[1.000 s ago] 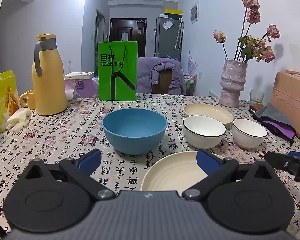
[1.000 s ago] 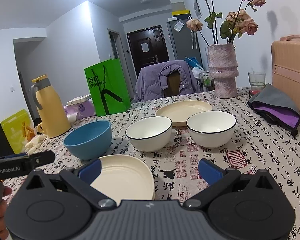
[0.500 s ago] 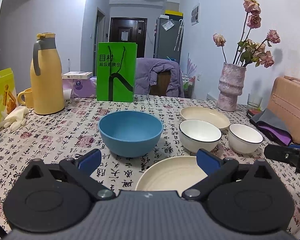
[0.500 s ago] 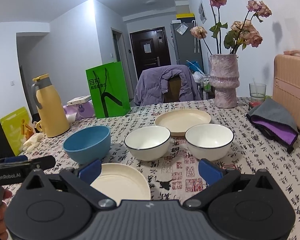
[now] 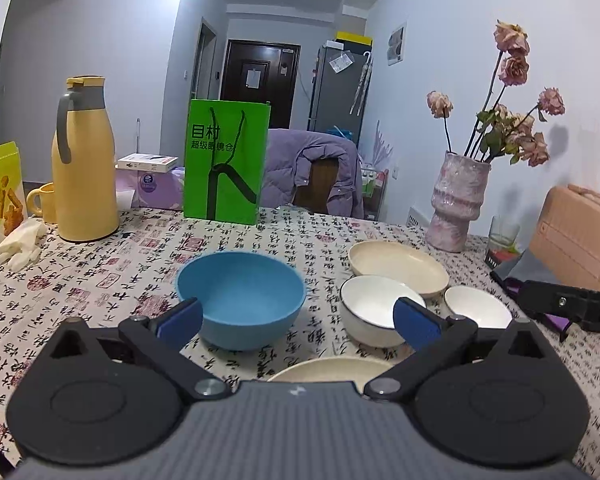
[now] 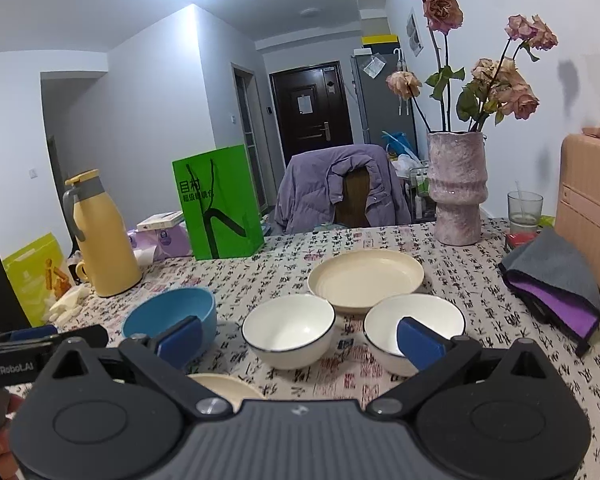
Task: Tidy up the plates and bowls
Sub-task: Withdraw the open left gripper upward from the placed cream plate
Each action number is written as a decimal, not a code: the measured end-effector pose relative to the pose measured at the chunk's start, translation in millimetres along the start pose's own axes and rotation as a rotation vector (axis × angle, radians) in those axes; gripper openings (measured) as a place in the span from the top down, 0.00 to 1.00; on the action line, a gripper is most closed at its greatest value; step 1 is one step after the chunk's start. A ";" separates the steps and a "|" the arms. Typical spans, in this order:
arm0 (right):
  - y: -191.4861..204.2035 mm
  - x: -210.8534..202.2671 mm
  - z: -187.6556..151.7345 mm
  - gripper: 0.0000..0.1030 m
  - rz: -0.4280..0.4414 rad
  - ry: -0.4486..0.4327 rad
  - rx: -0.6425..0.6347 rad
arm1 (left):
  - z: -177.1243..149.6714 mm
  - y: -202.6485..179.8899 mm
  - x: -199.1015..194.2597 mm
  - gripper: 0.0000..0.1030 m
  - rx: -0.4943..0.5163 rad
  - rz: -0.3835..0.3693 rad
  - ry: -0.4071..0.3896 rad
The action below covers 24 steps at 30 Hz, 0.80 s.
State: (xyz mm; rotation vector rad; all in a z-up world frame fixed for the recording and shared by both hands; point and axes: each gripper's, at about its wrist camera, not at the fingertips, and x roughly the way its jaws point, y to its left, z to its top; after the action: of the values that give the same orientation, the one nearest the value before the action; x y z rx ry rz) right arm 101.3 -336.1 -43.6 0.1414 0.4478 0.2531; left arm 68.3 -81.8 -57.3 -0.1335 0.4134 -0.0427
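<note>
A blue bowl [image 5: 240, 298] [image 6: 168, 314] stands mid-table. To its right are two white bowls with dark rims, one nearer the middle [image 5: 374, 310] [image 6: 288, 330] and one further right [image 5: 476, 307] [image 6: 414, 330]. A cream plate [image 5: 398, 266] [image 6: 366, 280] lies behind them. A second cream plate [image 5: 332, 370] [image 6: 224, 388] lies nearest, mostly hidden under both tools. My left gripper [image 5: 298, 318] hangs open above the near plate, holding nothing. My right gripper [image 6: 300, 338] is open too, in front of the white bowls.
A yellow thermos [image 5: 83, 160], a yellow mug [image 5: 40, 202], a green paper bag [image 5: 224, 160], a pink vase of dried roses [image 6: 456, 188], a glass [image 6: 524, 208], a grey-purple cloth [image 6: 552, 284] and a tan case [image 5: 580, 236] ring the patterned tablecloth [image 5: 100, 272]. A chair with a purple jacket [image 6: 340, 188] stands behind.
Both grippers have risen and drawn back toward the near edge, so the near cream plate has slid under the tool bodies. Both stay open, and no dish has moved.
</note>
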 end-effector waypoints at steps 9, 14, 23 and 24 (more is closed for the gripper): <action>-15.6 17.4 27.2 0.00 0.006 -0.006 0.002 | 20.3 -11.8 13.3 0.00 -0.009 -0.006 0.002; -25.2 29.3 41.4 0.00 0.020 0.002 0.014 | 31.2 -18.4 22.5 0.00 -0.007 0.005 -0.003; -31.4 48.4 70.4 0.00 0.033 -0.005 0.004 | 49.7 -18.6 41.9 0.00 -0.048 0.016 0.011; -32.1 51.4 73.6 0.00 0.031 -0.003 0.001 | 51.8 -19.1 44.1 0.00 -0.051 0.017 0.010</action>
State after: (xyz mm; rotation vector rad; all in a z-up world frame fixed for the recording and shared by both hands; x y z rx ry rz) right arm 185.5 -358.8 -5.1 0.1499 0.4430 0.2834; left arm 129.3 -97.5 -25.2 -0.1800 0.4256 -0.0157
